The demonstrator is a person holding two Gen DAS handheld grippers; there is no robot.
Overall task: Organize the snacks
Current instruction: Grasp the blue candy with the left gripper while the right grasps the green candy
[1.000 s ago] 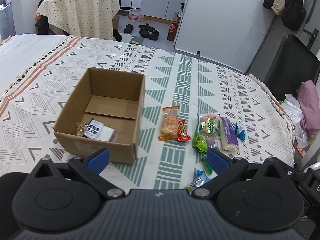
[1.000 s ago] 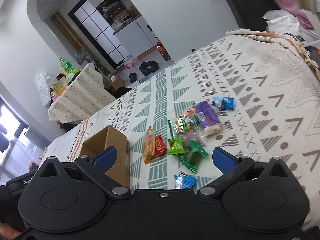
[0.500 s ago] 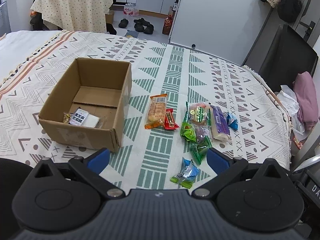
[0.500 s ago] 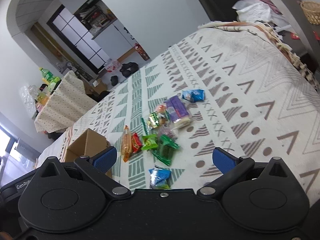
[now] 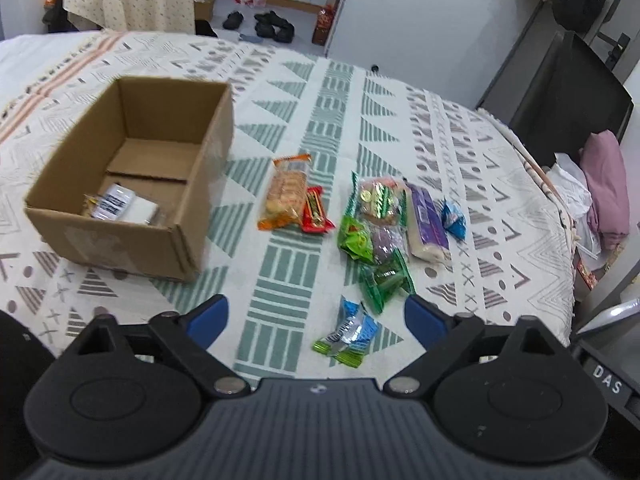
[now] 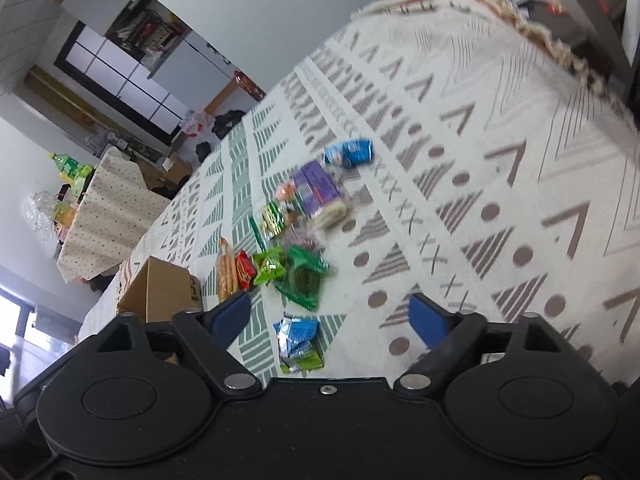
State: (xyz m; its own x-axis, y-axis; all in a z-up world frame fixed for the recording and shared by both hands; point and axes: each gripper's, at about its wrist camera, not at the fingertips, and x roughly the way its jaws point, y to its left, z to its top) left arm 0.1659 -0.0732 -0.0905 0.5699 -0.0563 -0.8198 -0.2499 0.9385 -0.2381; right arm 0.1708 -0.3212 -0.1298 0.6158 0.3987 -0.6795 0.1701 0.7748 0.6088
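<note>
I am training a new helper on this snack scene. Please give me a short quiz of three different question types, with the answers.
1. True or false: the box already holds some packets.
2. Which snack lies nearest the left tongs? A) the purple pack B) the blue-green packet C) the red bar
3. Fill in: the orange biscuit pack lies between the box and the ____ bar.

Key: 1 true; 2 B; 3 red.

Snack packets beside open carton
</note>
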